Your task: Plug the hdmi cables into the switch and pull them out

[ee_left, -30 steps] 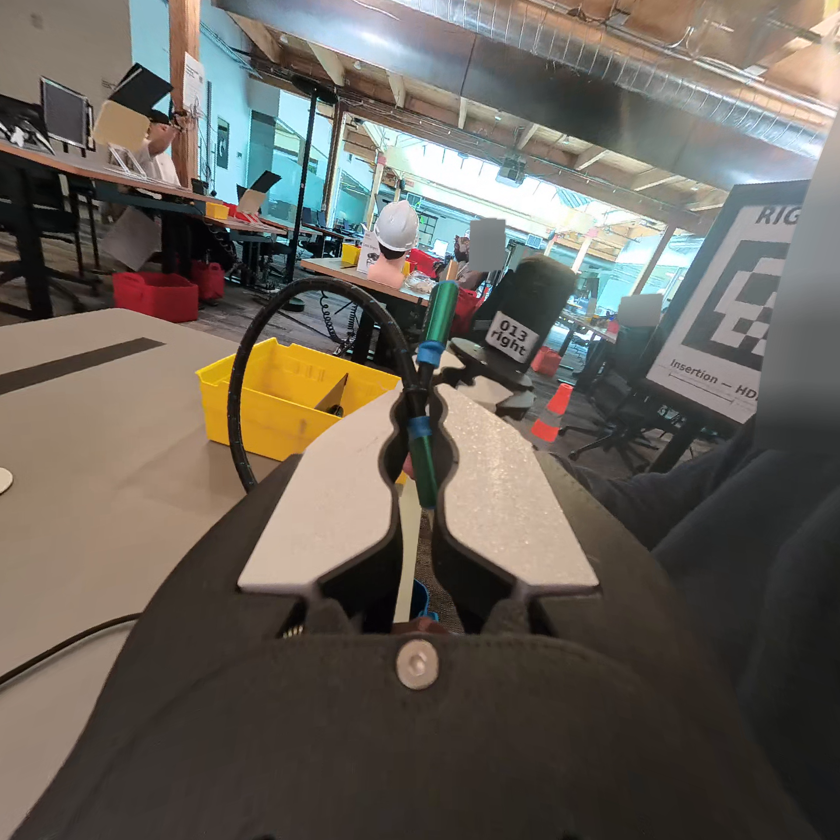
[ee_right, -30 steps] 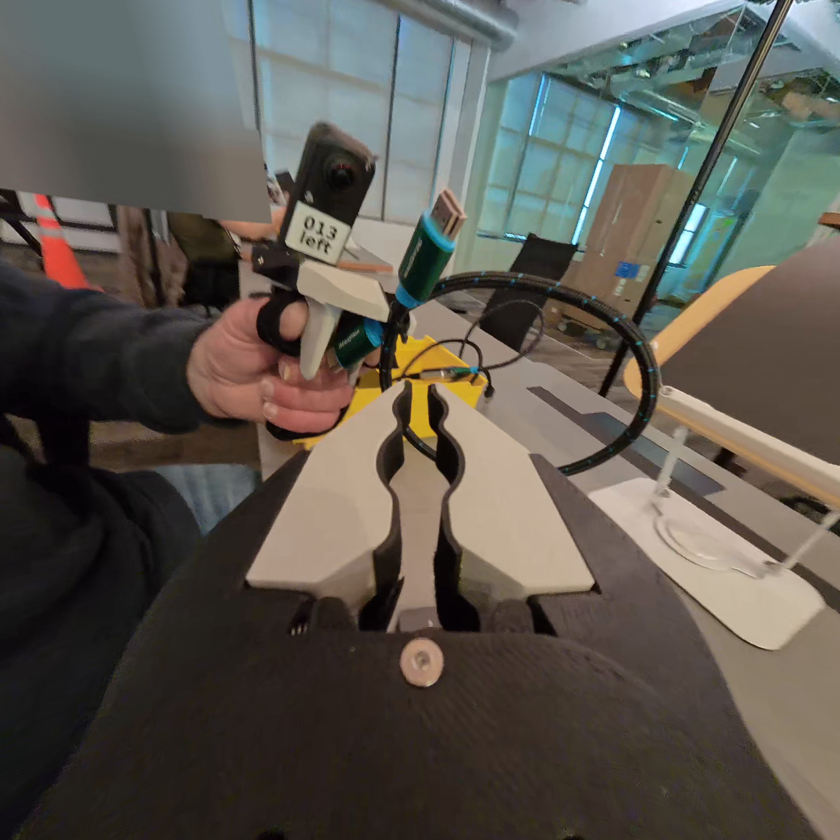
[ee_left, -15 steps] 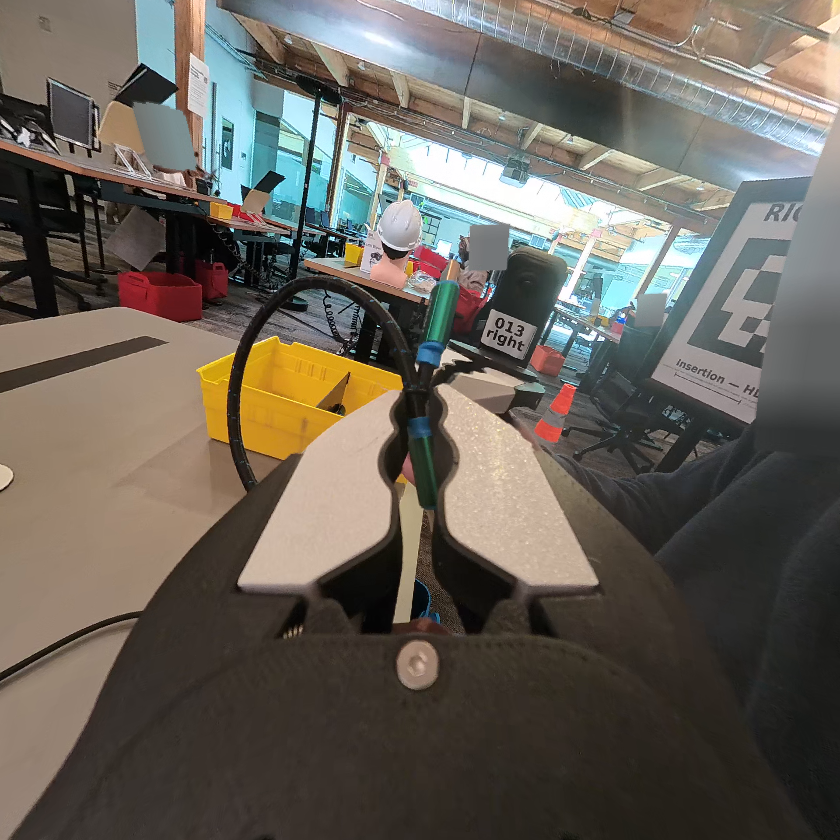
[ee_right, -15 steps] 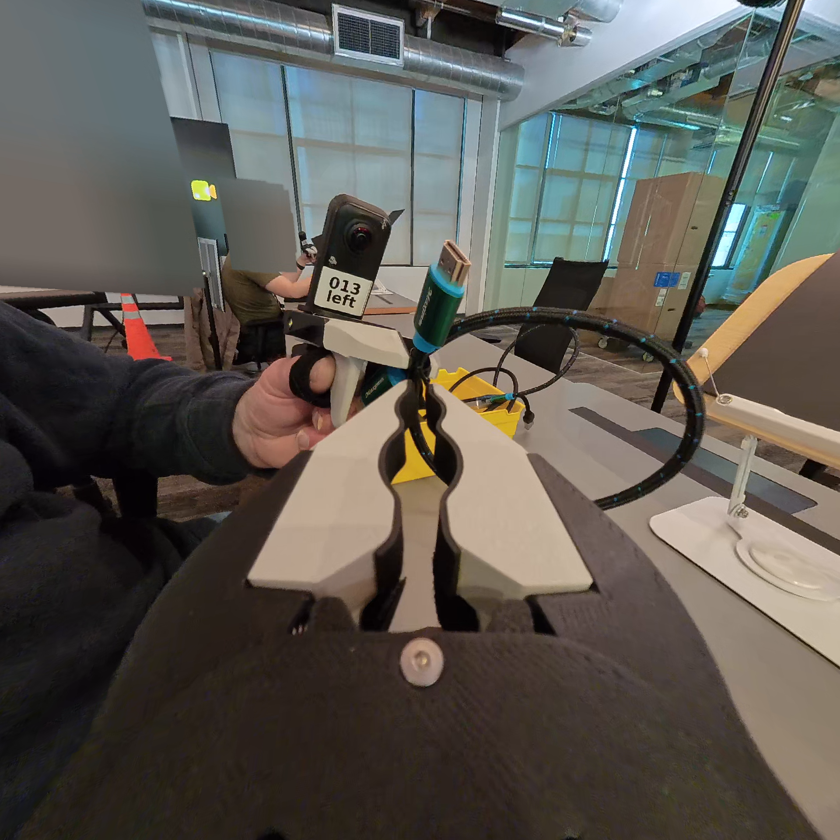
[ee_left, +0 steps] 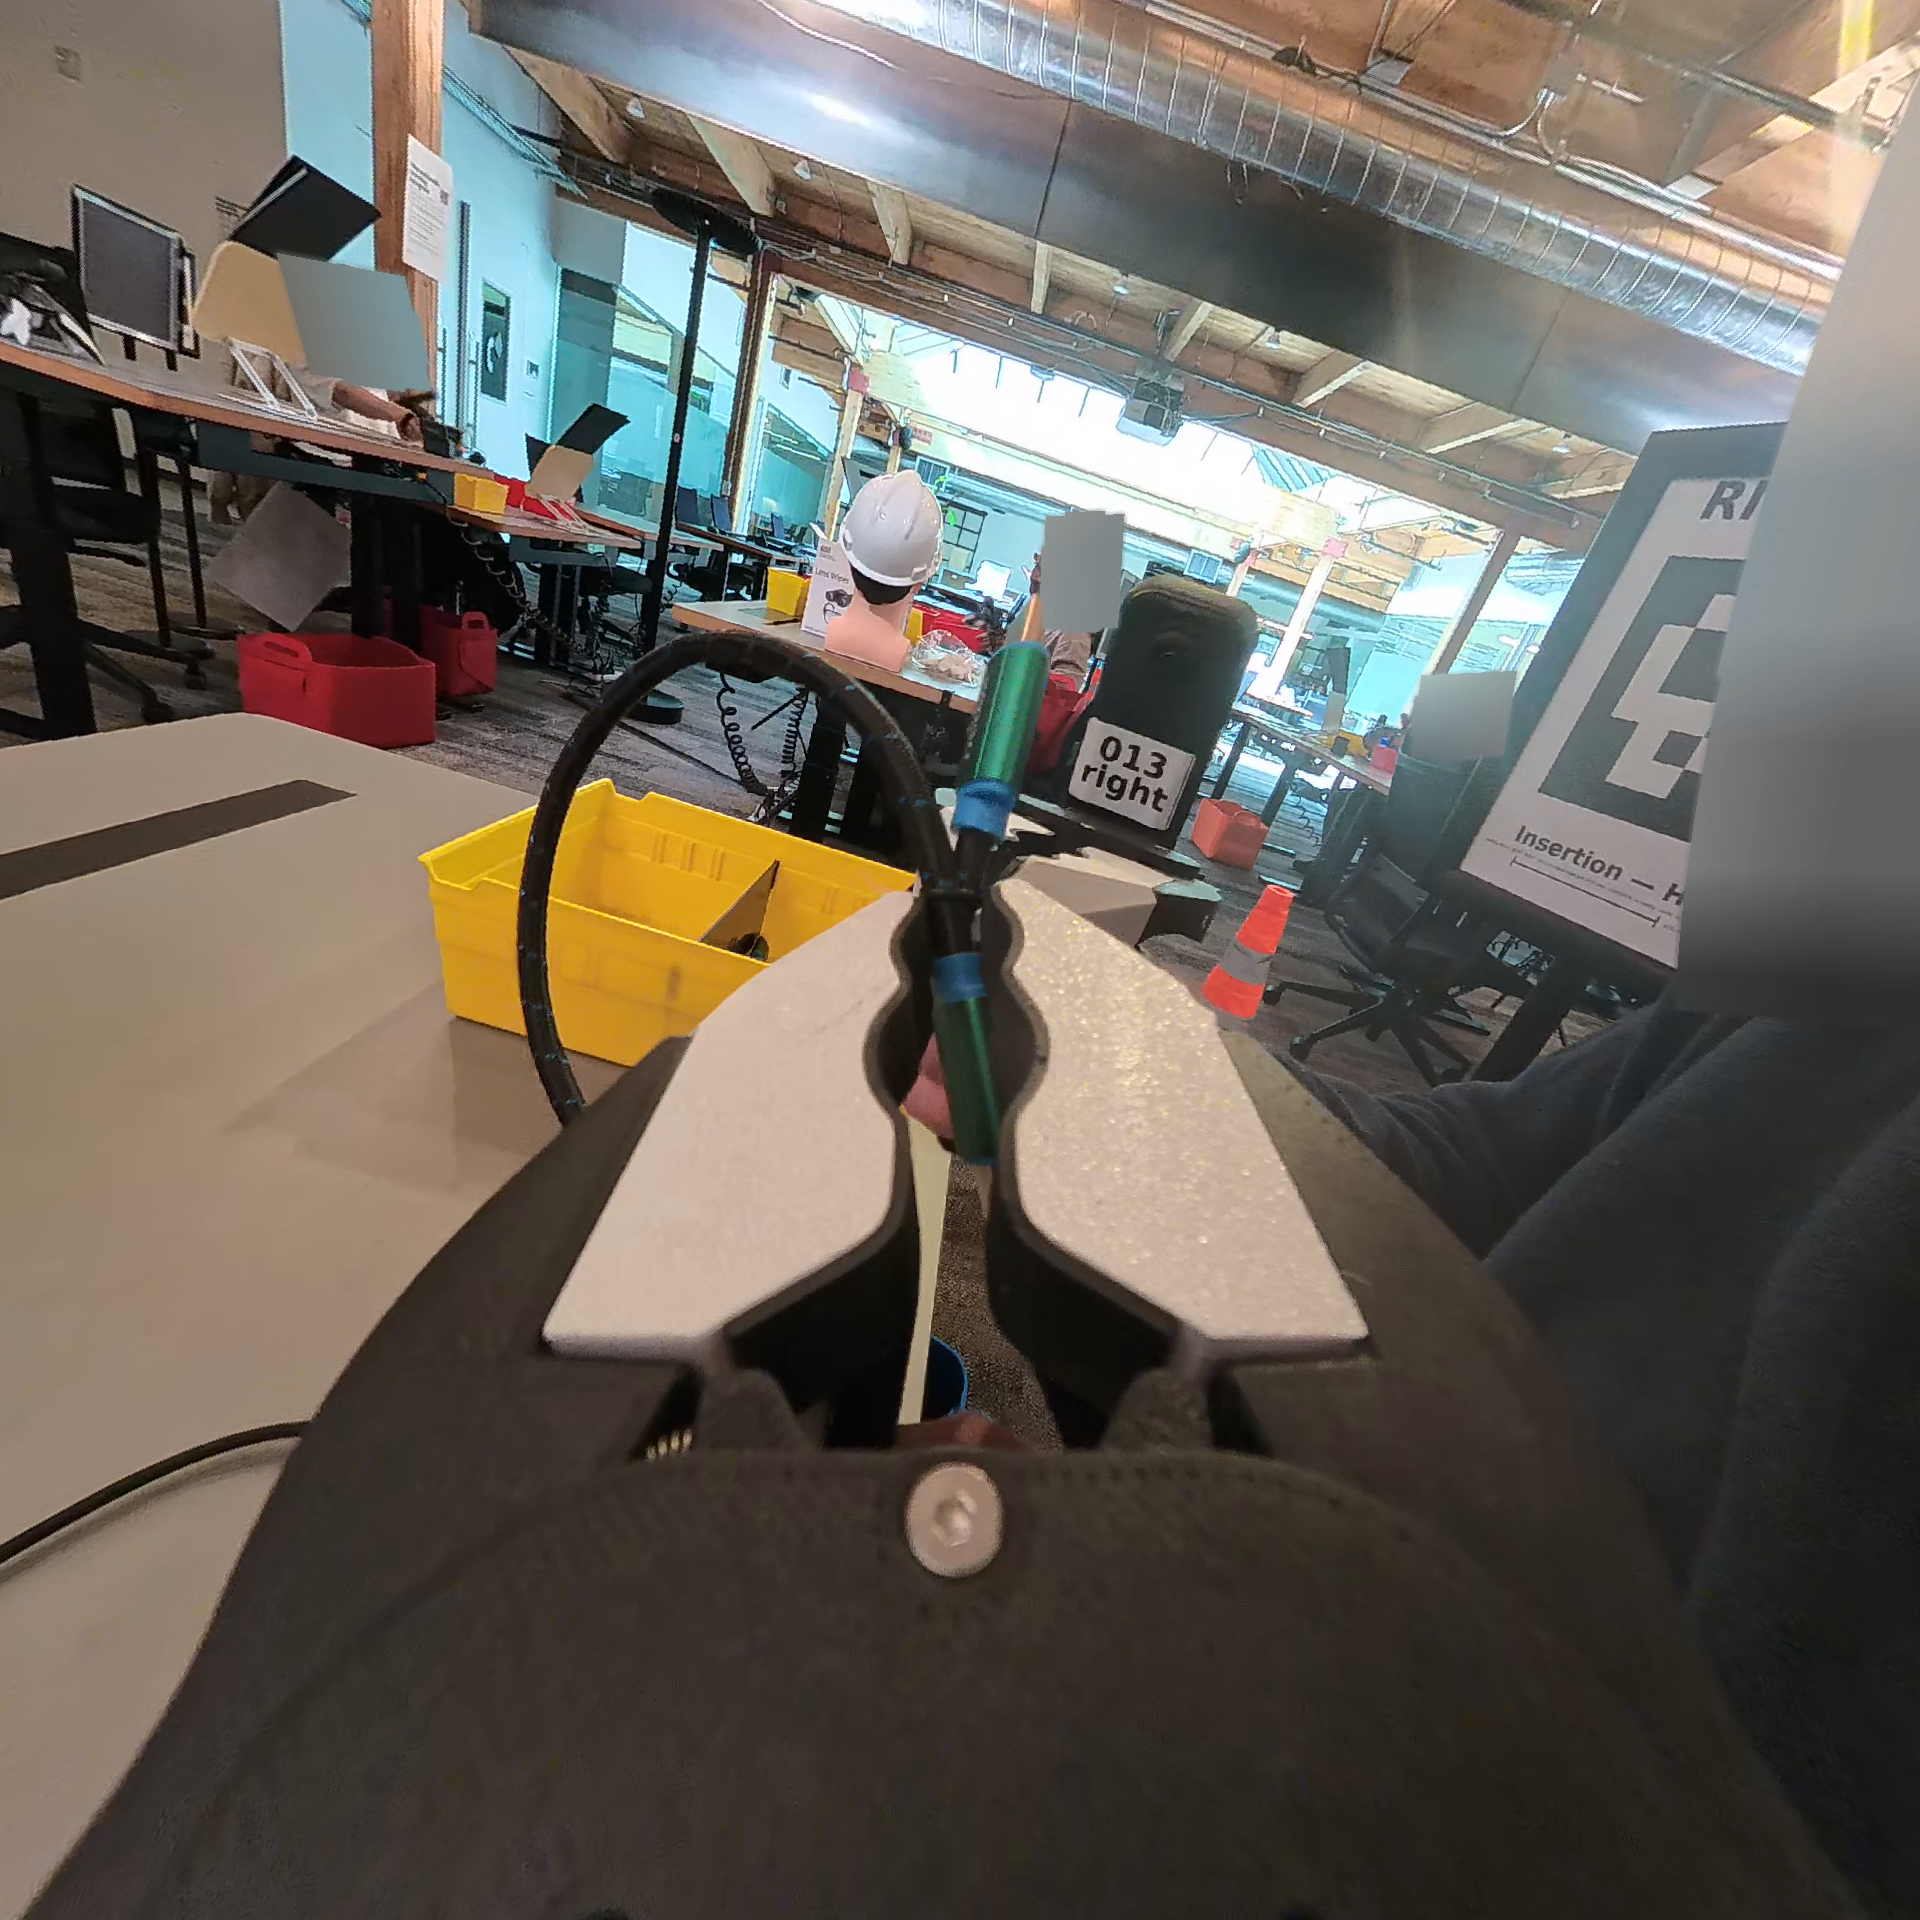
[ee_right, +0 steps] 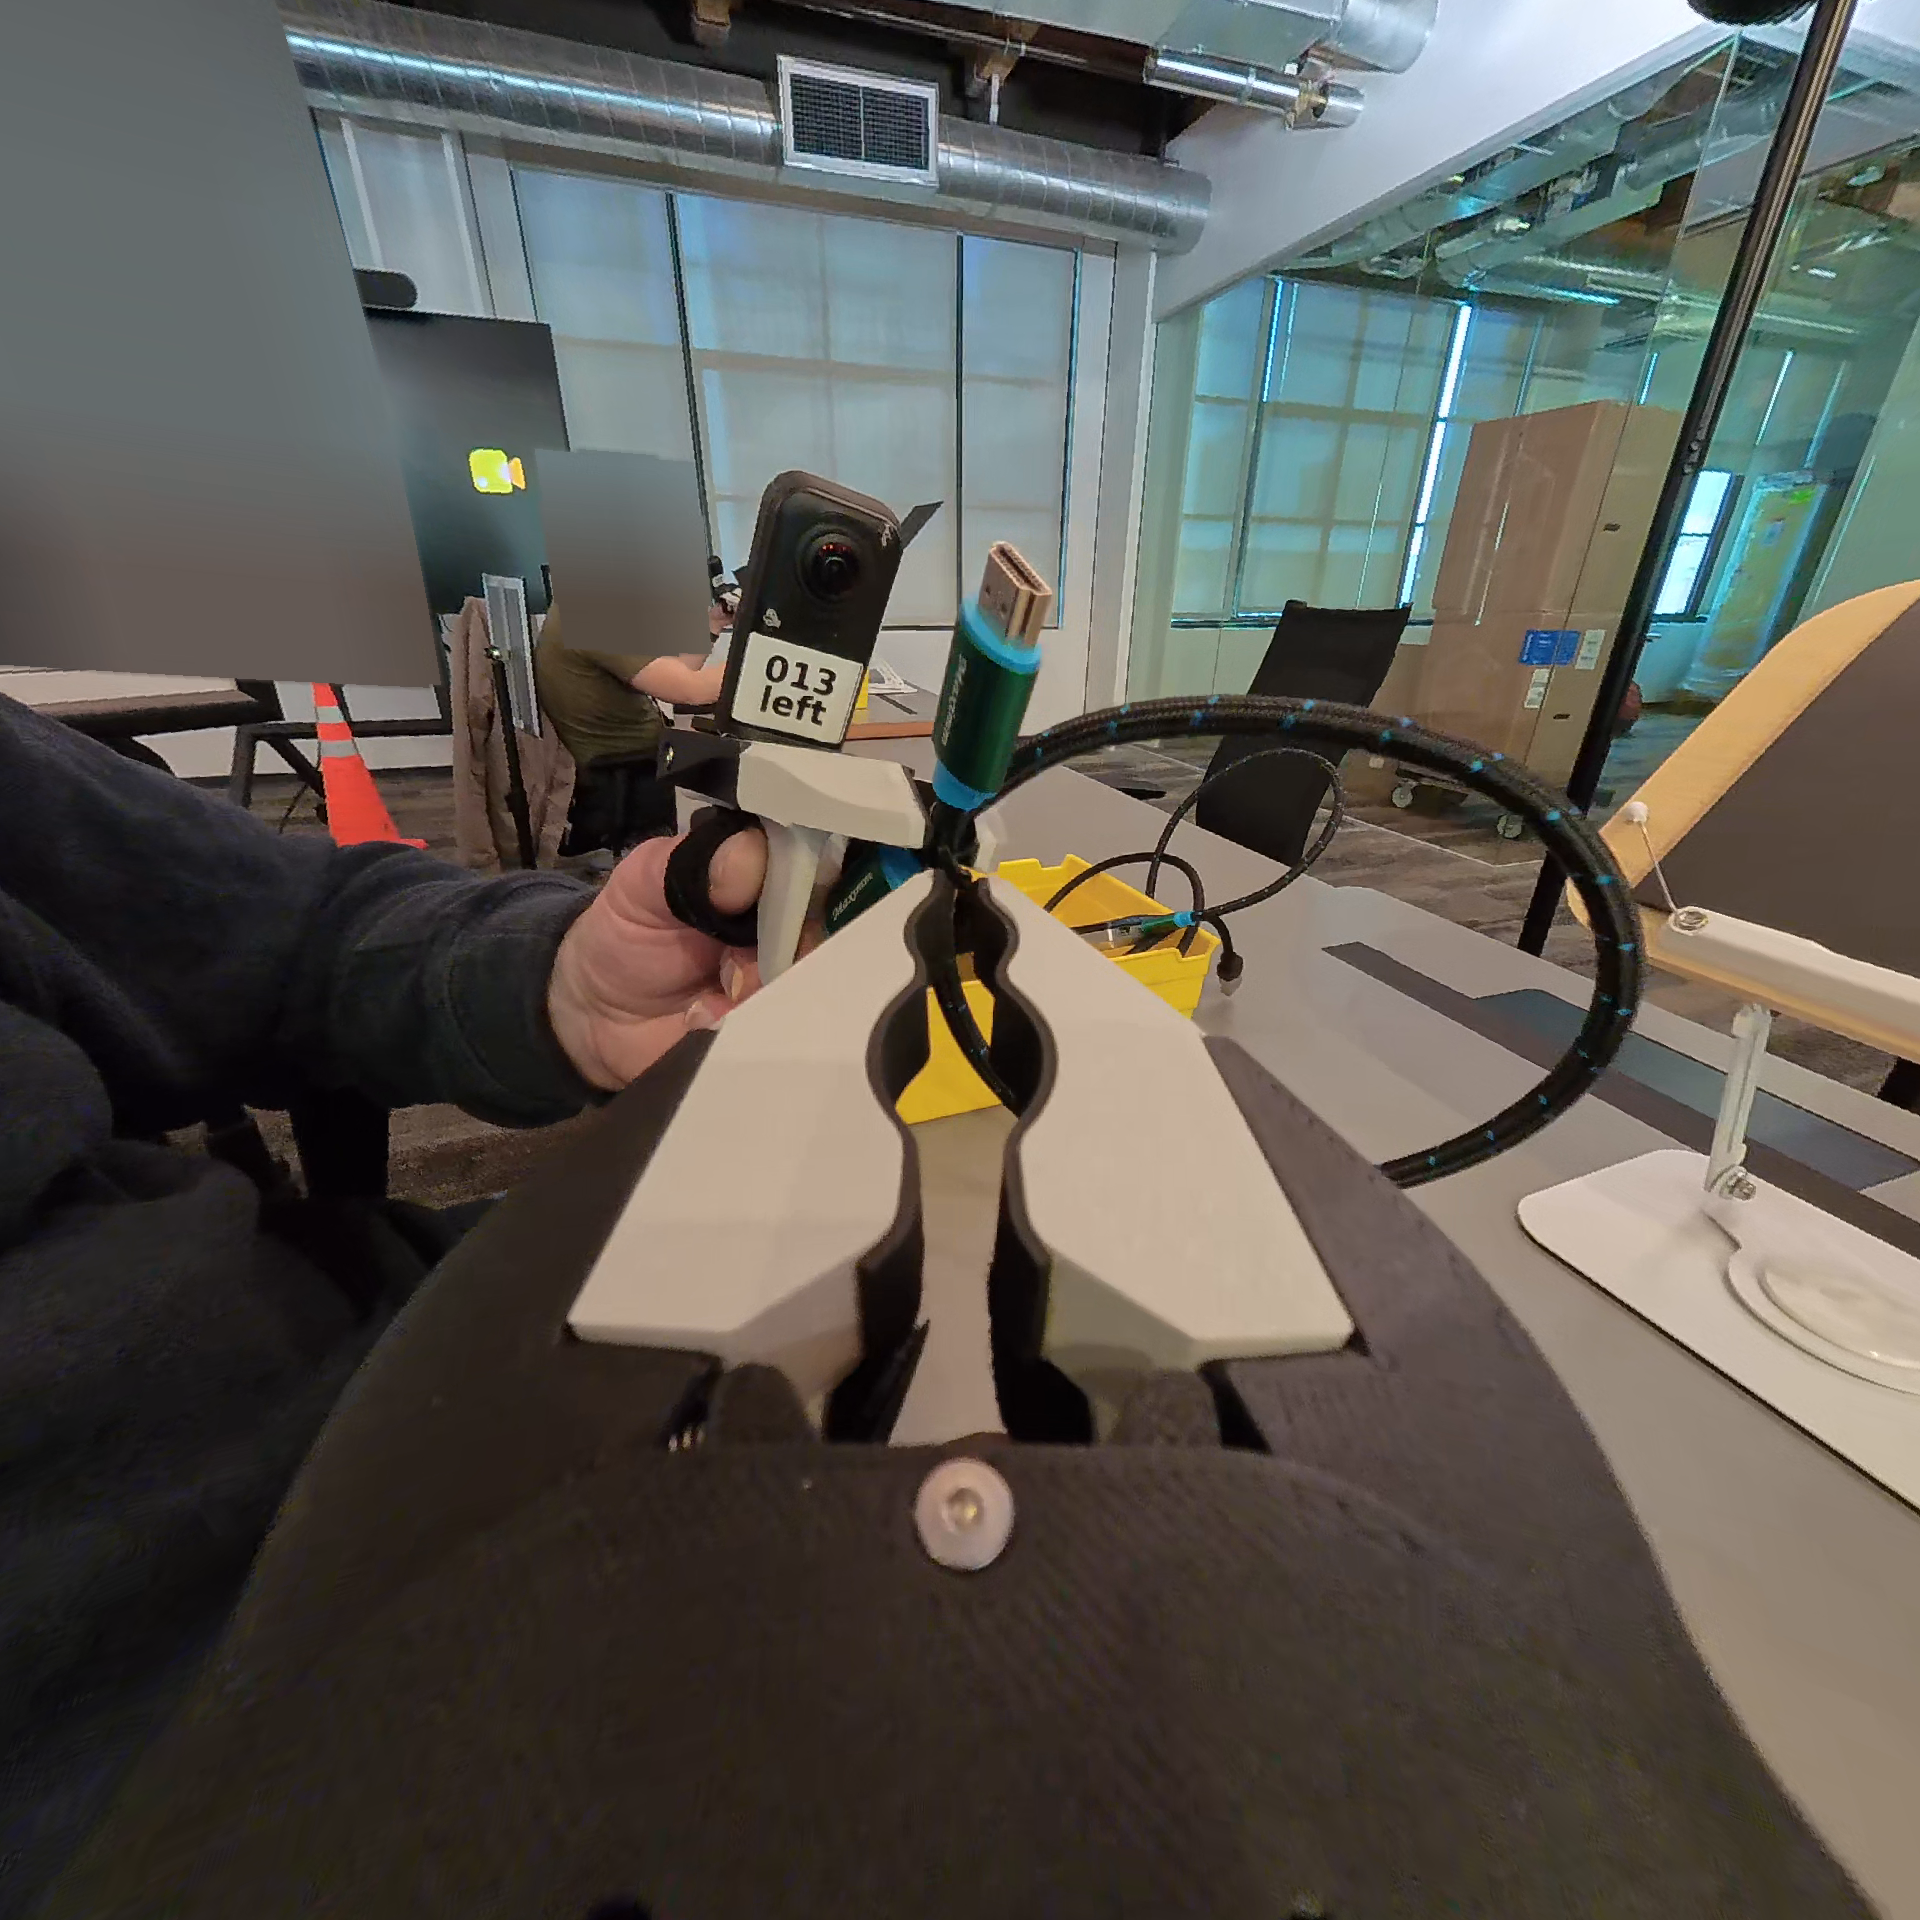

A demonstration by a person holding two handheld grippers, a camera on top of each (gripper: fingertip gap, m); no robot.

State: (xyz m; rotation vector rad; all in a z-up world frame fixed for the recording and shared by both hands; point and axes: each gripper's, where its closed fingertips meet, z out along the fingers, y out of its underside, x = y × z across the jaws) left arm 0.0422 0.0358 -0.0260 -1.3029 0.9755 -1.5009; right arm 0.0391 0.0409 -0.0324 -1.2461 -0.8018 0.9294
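The left gripper [ee_left: 961,940] is clamped on the green metal plug [ee_left: 964,1049] of a braided black HDMI cable [ee_left: 582,831]. The right gripper [ee_right: 961,914] is closed on the cable cord just below the second plug [ee_right: 982,696], which stands nearly upright, its gold-toned connector at 12 o'clock. Between both ends a round loop is formed by the cable, arching over the smooth grey counter [ee_left: 208,1039]. A yellow ribbed plastic bin [ee_left: 623,914] is seated on the counter at 11 o'clock of the left gripper. The switch cannot be identified.
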